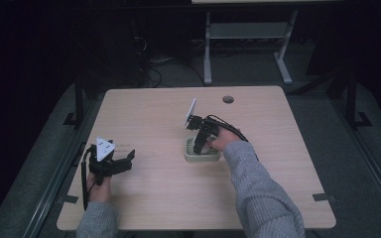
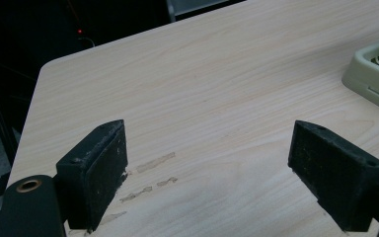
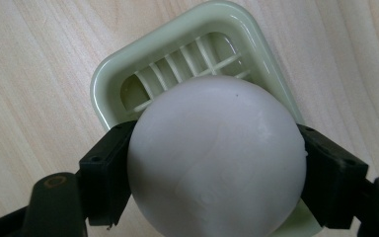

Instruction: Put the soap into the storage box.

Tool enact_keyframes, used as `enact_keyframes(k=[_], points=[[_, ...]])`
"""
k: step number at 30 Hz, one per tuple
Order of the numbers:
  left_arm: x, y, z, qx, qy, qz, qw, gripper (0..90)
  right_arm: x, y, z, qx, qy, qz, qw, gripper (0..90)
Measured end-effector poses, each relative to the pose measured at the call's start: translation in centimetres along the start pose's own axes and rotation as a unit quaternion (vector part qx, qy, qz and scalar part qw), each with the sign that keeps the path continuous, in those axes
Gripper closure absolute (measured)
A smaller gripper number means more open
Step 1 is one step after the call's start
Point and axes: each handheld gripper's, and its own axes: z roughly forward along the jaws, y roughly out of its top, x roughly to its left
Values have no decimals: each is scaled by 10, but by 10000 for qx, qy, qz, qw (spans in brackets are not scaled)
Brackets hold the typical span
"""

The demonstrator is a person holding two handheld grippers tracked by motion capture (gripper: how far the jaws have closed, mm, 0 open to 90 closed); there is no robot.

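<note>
From the high view, my right hand-held gripper (image 1: 198, 147) points down over a pale green slatted tray (image 1: 190, 156) that sits near the middle of the bench (image 1: 278, 148), a little toward the far edge and well clear of every corner. My grey sleeve (image 1: 258, 188) comes in from the near edge on the right. My left hand-held gripper (image 1: 127, 159) rests low over the bench close to the left edge, toward the near left corner, well apart from the tray, with its grey three-cornered plate (image 1: 104, 148) on top. A round cable hole (image 1: 228, 99) lies near the far edge.

In the left gripper view, my left hand-held gripper (image 2: 207, 177) has its two black jaws spread wide with only bare wood between them. A few pale scuff marks (image 2: 150, 173) lie on the bench just beside the left jaw. A corner of the green tray (image 2: 372, 74) shows at the right edge of this view, apart from the jaws.

In the right gripper view, my right hand-held gripper (image 3: 214, 173) is pinching a smooth white ball (image 3: 217, 158), one jaw pressed against each side of it. The ball sits directly over the tray (image 3: 108, 79), covering much of its slatted floor (image 3: 187, 54); I cannot tell whether the ball touches the slats or is held just above them. The tray's rounded rim shows beyond the ball, with bench wood all around it.
</note>
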Motion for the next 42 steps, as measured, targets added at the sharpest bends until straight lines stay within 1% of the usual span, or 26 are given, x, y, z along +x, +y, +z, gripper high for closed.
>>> enact_keyframes(k=[7, 8, 11, 13, 17, 18, 19, 21, 22, 24, 26, 29, 30, 33, 36, 42], points=[[0, 0, 0, 5, 4, 3, 10000, 148, 0, 0, 0, 30, -14, 27, 10000, 223], [0, 0, 0, 2, 3, 4, 10000, 148, 0, -1, -1, 14, -35, 18, 10000, 222], [0, 0, 0, 4, 2, 1, 10000, 148, -1, -2, -7, -123, 13, 58, 9999, 222], [0, 0, 0, -1, -5, 4, 10000, 148, -1, -3, -9, -126, 16, 47, 9999, 218], [-1, 0, 0, 9, -6, 29, 10000, 148, -2, -7, -14, -232, 34, 133, 9996, 208], [-1, 0, 0, 14, -7, 19, 10000, 149, -2, -10, -16, -282, 72, 181, 9994, 208], [-1, 0, 0, -9, -13, -2, 10000, 148, -3, -11, -16, -292, 87, 174, 9994, 207], [-1, 0, 0, 26, -35, 22, 10000, 148, -3, -12, -17, -293, 73, 181, 9994, 205], [-1, 0, -1, 21, -33, 38, 10000, 148, -3, -15, -19, -341, 55, 213, 9992, 204], [-1, 0, -1, -5, -15, 40, 10000, 148, -3, -16, -20, -348, 66, 222, 9991, 202], [-1, 0, -1, 3, -21, 29, 10000, 148, -3, -19, -25, -405, 52, 260, 9988, 200], [-2, 0, -1, 30, -14, 36, 10000, 148, -3, -22, -29, -469, 55, 245, 9986, 201], [-1, 0, -1, 18, -17, 31, 10000, 149, -5, -24, -33, -540, 63, 308, 9980, 201], [-1, 0, -1, 46, -22, 36, 10000, 148, -5, -27, -35, -561, 77, 335, 9978, 195], [-1, 0, -1, 28, -9, 40, 10000, 148, -5, -30, -38, -562, 50, 349, 9978, 195], [-1, 0, -1, 29, -24, 48, 10000, 149, -4, -36, -45, -610, 77, 369, 9974, 192]])
